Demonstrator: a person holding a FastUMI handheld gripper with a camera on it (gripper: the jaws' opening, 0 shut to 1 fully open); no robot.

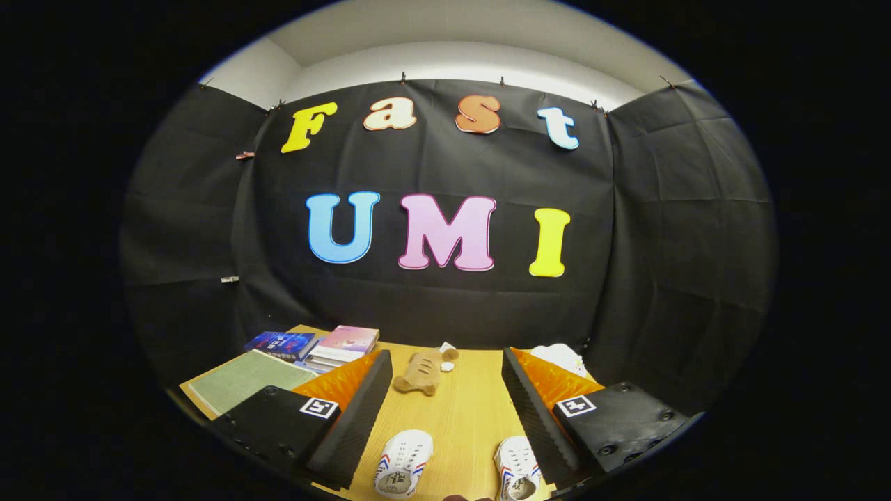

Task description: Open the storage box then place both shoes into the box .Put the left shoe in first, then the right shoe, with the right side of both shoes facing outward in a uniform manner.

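Two white shoes with red and blue stripes lie on the wooden table between my fingers: one shoe (pixel 402 463) close to the left finger, the other shoe (pixel 517 468) against the right finger. My gripper (pixel 445 403) is open and holds nothing; it hovers above the table. Both shoes are cut off at their near ends.
A brown plush toy (pixel 422 371) lies on the table (pixel 466 410) beyond the shoes. Books (pixel 344 343) and a green mat (pixel 243 379) sit at the far left. A white object (pixel 560 356) rests behind the right finger. Black cloth walls close the booth.
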